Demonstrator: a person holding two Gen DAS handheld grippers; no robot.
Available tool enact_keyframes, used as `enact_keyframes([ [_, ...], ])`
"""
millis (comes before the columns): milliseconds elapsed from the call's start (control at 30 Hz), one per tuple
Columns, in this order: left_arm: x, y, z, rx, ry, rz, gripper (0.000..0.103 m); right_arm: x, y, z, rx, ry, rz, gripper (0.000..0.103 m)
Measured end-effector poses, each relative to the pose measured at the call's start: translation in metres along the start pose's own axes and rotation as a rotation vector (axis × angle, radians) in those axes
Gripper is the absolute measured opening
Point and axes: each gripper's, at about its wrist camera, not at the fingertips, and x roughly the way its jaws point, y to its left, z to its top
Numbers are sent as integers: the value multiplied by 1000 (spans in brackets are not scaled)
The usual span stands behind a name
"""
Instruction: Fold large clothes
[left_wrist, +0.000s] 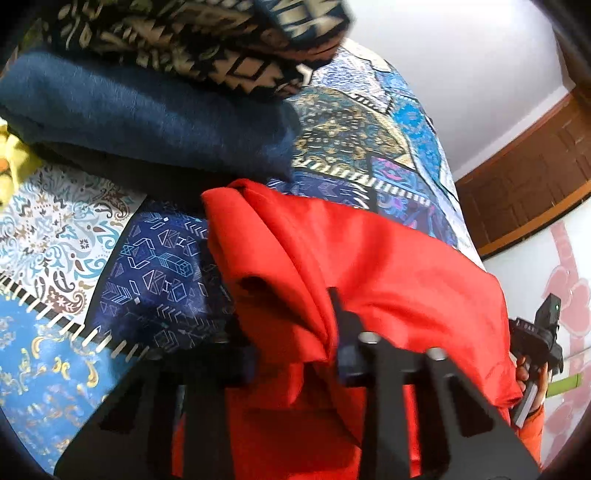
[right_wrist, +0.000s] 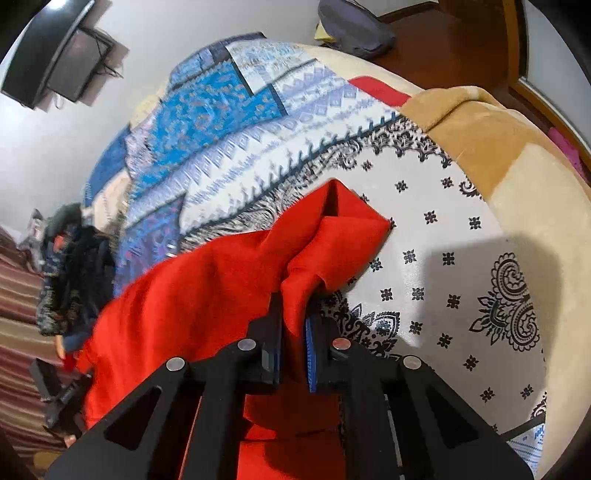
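A large red garment (left_wrist: 369, 258) lies bunched on the patterned bedspread (left_wrist: 55, 229). In the left wrist view its near edge is gathered between the fingers of my left gripper (left_wrist: 288, 325), whose pads press on the fold. In the right wrist view the other end of the red garment (right_wrist: 207, 280) is pinched between the blue pads of my right gripper (right_wrist: 293, 317), with a corner standing up past the fingertips. The right gripper's body, held by a hand (left_wrist: 532, 373), shows at the left wrist view's right edge.
A stack of folded clothes sits at the back left: a dark blue piece (left_wrist: 129, 110) under a black-and-beige patterned one (left_wrist: 184, 44). A heap of dark clothes (right_wrist: 70, 266) lies at the bed's left edge. A tan blanket (right_wrist: 461, 129) covers the far right corner. A screen (right_wrist: 55, 55) hangs on the wall.
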Motion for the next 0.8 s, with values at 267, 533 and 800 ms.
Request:
enact_keyframes([
  [267,-41,-46,13,114,-44,-46,19,-59,29,17,-115,-149,50,7],
  [533,-48,-120,57,263,-121,-45,19,-84,61,55,-218,-269,-27,7],
  [800,3,-151,110,295,-112,42,19,-53,60,94,-227,-299,-134,6],
])
